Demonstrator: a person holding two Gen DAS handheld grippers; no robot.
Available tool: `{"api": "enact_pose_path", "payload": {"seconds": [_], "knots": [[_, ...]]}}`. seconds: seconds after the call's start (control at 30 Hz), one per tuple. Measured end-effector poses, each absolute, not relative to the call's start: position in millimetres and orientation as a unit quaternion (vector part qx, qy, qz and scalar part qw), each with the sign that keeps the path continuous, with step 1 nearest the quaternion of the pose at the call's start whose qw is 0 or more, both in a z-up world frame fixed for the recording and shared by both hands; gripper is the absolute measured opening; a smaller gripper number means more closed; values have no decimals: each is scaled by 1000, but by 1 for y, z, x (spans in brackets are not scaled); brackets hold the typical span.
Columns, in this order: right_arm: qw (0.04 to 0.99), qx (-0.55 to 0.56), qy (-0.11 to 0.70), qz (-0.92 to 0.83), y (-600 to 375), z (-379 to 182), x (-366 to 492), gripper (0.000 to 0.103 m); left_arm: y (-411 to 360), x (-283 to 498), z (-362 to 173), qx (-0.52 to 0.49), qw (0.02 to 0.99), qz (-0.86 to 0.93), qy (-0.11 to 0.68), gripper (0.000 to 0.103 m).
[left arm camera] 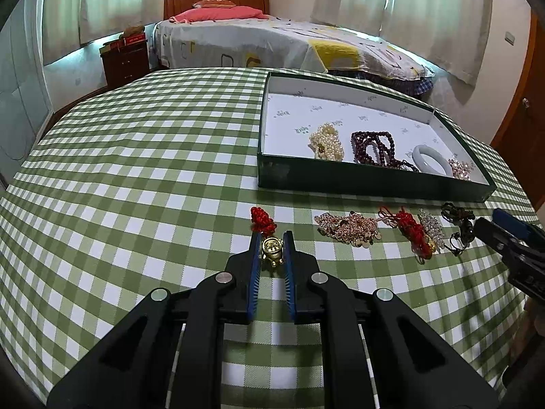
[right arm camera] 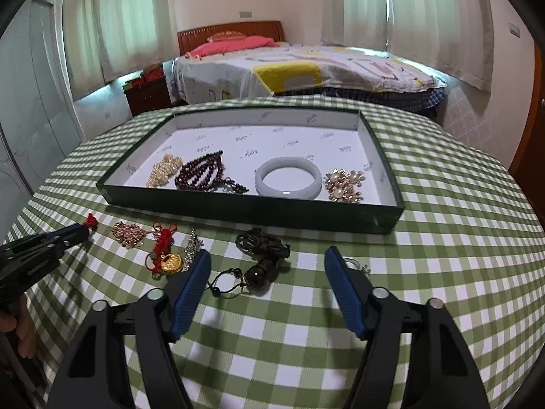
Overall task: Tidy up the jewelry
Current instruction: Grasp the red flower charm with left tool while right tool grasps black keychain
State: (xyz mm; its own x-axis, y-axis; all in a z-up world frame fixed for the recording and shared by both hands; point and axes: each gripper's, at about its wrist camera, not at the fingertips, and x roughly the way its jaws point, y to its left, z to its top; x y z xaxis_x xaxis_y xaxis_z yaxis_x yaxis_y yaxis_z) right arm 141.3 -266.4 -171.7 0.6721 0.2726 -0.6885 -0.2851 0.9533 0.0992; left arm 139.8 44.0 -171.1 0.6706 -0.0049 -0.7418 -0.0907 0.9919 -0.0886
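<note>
left tool [left arm camera: 271, 243] angled down, pinching gold charm [left arm camera: 271, 249] | right tool [right arm camera: 267, 260] spread over dark pendant [right arm camera: 257, 274]

The small silver trinket [right arm camera: 356, 266] just beside the right tool's [right arm camera: 267, 259] blue finger is mostly hidden behind it, too small to identify.

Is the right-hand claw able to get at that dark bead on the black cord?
Probably yes. The right gripper stands open with the dark bead pendant lying between its fingers on the tablecloth, and nothing covers it. Its cord trails loosely toward the tray.
</note>
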Motion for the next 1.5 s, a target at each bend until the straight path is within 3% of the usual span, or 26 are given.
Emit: {"api": "enact_pose_path", "payload": {"seconds": [0.33, 0.5, 0.6, 1.5], "knots": [[893, -15, 423, 151, -262, -186, 157, 43, 44, 139, -168, -55, 915, 23, 399, 13], [893, -12, 425, 150, -270, -185, 155, 21, 43, 139, -168, -55, 915, 23, 399, 13], [895, -13, 421, 149, -273, -186, 152, 18, 43, 139, -168, -53, 916, 22, 398, 13], [930, 6, 333, 156, -287, -126, 124, 17, 30, 123, -113, -57, 938, -6, 341, 13]]}}
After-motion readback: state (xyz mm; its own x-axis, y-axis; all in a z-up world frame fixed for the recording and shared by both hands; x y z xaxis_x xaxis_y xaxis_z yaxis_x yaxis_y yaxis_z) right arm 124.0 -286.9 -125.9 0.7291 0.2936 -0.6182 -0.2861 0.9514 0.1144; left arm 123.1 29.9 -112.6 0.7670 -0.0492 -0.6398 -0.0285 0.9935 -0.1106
